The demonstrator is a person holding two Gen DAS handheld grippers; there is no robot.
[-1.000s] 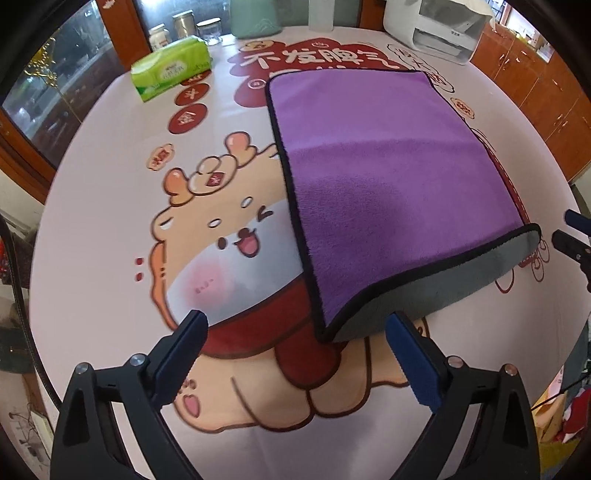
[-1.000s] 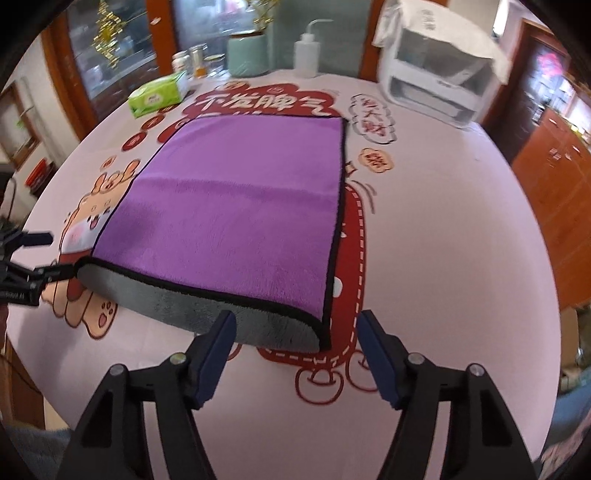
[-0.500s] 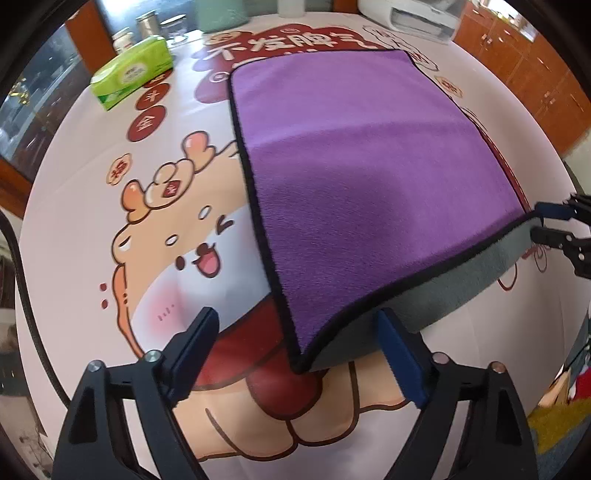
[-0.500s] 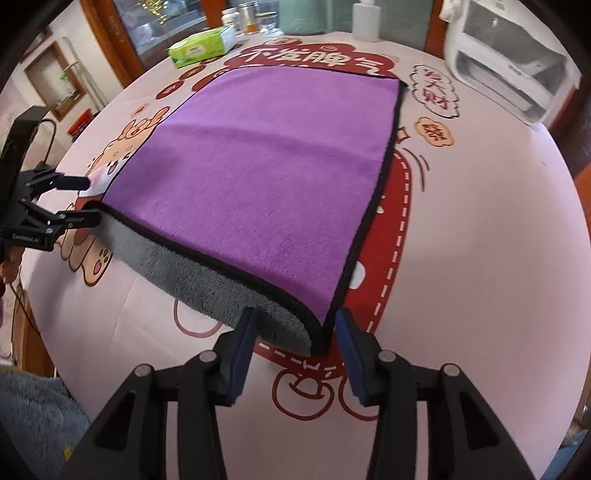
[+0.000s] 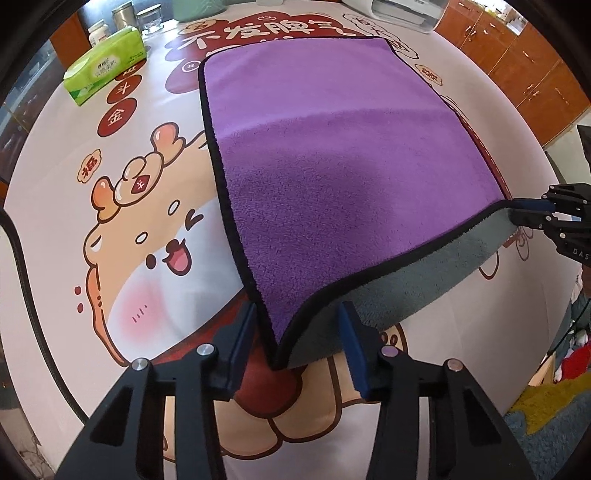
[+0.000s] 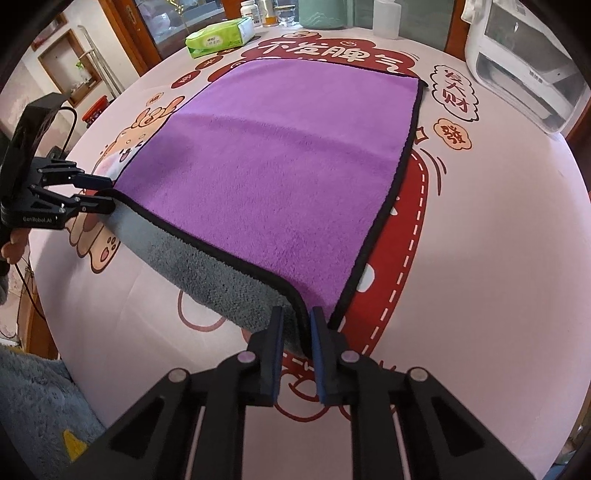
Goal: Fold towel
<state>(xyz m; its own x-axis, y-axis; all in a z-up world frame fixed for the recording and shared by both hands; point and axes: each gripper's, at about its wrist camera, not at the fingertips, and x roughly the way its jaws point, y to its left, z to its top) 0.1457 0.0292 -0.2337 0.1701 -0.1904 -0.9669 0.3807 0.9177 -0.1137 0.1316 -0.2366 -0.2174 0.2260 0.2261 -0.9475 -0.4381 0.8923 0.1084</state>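
A purple towel with a black hem and grey underside lies on the printed tablecloth; it also shows in the right wrist view. Its near edge is lifted, showing the grey side. My left gripper straddles the near left corner with its jaws partly closed and a gap still showing. My right gripper has its jaws narrowed onto the near right corner. Each gripper shows in the other's view, the right one at the far corner and the left one likewise.
A green tissue pack lies at the far left, with jars behind it. A white appliance and a squeeze bottle stand at the back. Wooden cabinets flank the table's right side.
Both grippers have moved forward onto the towel's near corners and narrowed their jaws. The near edge of the towel has risen off the table.
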